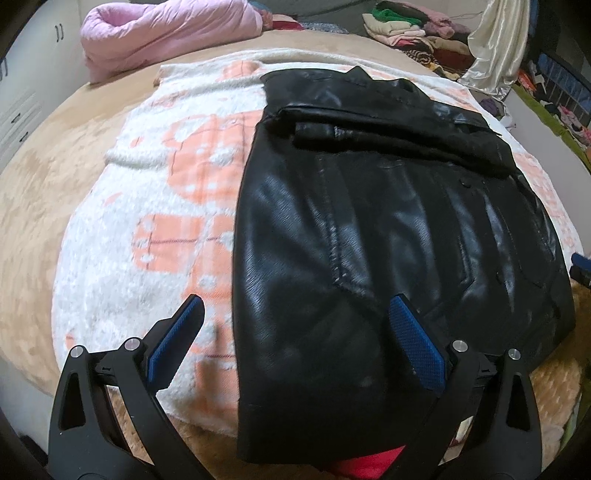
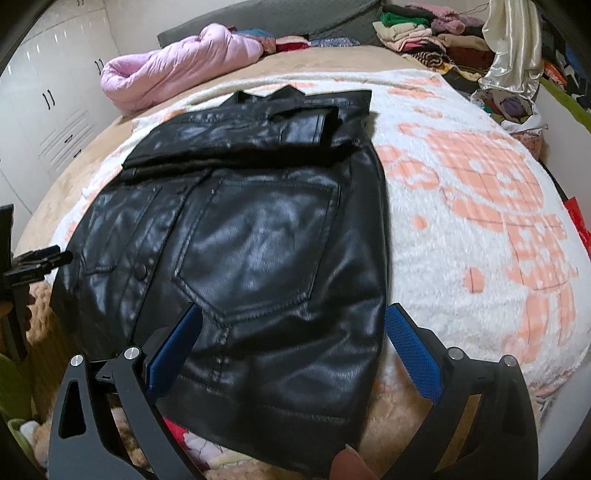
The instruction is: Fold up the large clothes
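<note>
A black leather jacket [image 1: 388, 229] lies flat on a white and orange fleece blanket [image 1: 155, 206], sleeves folded across its upper part. My left gripper [image 1: 295, 306] hovers open over the jacket's near left hem, one blue pad over the blanket and one over the leather. In the right wrist view the same jacket [image 2: 258, 236] shows a stitched pocket, and my right gripper [image 2: 293, 314] stands open over its near right hem. The left gripper's tip [image 2: 40, 260] shows at the left edge. Neither gripper holds anything.
The blanket [image 2: 480, 206] covers a tan bed [image 1: 33, 206]. A pink quilt [image 1: 162, 33] lies at the far side, with stacked clothes [image 2: 417, 29] and a shiny cream cloth [image 2: 513, 48] at the far right. White cupboards [image 2: 48, 103] stand to the left. A red item [image 1: 369, 463] lies under the hem.
</note>
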